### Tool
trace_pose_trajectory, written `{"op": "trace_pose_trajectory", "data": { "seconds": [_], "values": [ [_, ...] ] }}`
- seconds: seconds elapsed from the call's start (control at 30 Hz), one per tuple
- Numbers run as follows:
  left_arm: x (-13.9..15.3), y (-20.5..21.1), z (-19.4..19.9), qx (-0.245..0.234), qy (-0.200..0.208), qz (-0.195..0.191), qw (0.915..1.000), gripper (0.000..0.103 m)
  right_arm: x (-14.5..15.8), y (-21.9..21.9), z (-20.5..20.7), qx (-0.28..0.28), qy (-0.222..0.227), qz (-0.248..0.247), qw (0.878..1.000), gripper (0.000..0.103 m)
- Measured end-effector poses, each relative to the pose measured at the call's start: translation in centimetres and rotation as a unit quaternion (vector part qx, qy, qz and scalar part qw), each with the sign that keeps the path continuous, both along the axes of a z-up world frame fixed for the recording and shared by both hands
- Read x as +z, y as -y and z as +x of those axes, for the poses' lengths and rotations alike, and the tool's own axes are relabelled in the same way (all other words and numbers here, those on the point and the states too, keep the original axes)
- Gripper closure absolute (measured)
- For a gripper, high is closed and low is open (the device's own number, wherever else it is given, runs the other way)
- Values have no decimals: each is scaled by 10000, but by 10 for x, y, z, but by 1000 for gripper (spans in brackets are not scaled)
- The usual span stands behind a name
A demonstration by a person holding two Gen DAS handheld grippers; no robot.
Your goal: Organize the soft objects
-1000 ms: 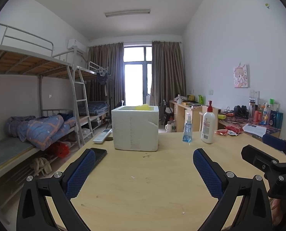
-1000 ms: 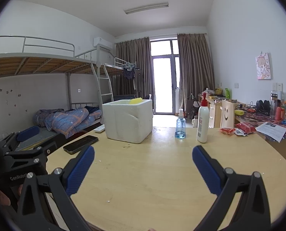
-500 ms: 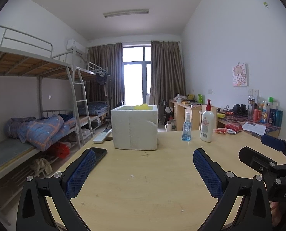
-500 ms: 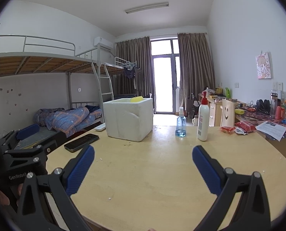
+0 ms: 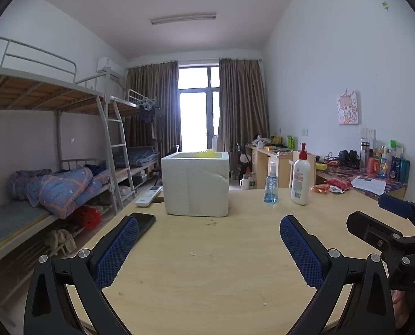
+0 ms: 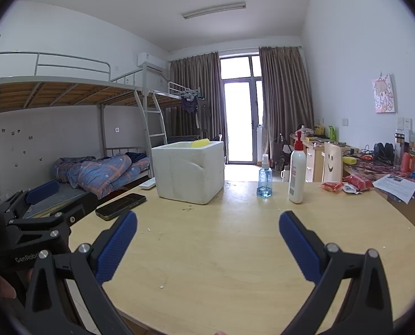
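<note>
Now both your tools sit a touch farther back from the foam box than a moment ago, and nothing else has shifted. Left tool is spread wide and empty; right tool likewise. A yellow sponge pokes above the box rim, and the bench between holds nothing soft, so the sorting looks finished.
</note>
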State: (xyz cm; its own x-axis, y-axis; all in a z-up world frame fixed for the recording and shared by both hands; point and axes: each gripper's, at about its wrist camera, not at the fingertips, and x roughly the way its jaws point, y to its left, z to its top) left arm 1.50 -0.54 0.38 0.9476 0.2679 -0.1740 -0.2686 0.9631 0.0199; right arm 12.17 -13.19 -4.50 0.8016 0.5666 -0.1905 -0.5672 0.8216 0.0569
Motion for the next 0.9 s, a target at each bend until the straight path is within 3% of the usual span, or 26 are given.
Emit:
{"op": "trace_pose_trajectory", "data": {
  "seconds": [0.9],
  "values": [
    [-3, -1, 2, -11, -73, 17, 10000, 1, -2, -2, 1, 50, -86, -25, 9999, 0]
  ]
}}
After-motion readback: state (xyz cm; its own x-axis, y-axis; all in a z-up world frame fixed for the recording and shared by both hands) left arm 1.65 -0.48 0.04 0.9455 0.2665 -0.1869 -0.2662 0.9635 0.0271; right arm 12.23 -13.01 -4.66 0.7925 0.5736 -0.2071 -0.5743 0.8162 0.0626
